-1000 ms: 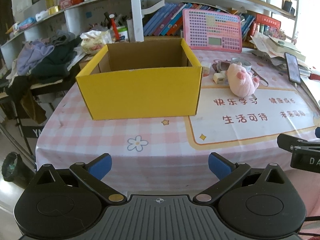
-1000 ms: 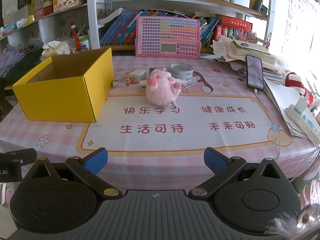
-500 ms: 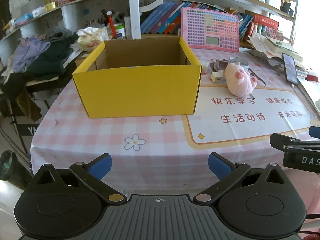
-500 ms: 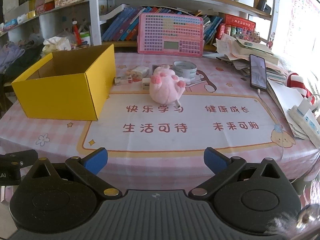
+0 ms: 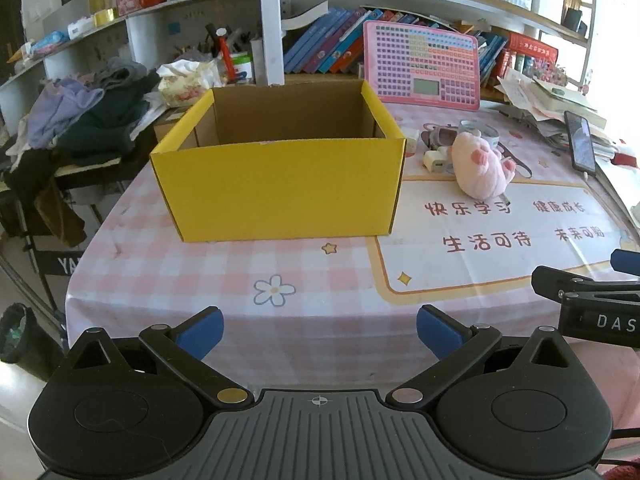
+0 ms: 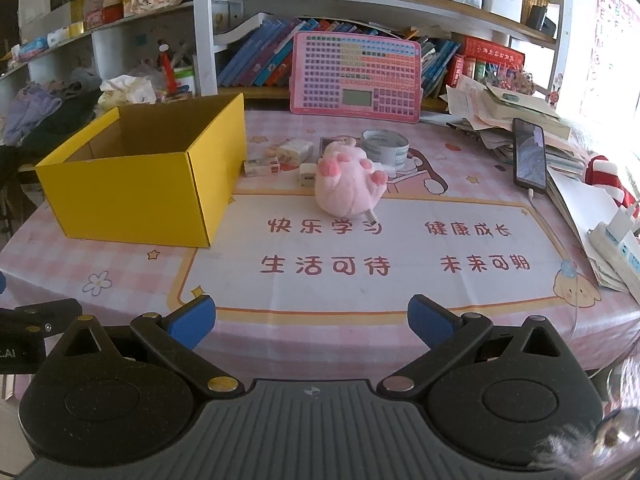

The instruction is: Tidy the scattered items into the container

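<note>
Both claws spread, empty — yellow box (image 5: 280,188) open-topped, pink plush (image 6: 347,184) fluffy w/ paws up

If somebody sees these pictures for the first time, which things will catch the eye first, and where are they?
The bright yellow cardboard box stands open on the left part of the pink checked tablecloth. To its right a pink plush toy lies among small items, with a roll of tape behind it. At the back, a pink keyboard toy leans against the bookshelf.

child's study: bookshelves (image 6: 360,4), learning mat (image 6: 400,248)
</note>
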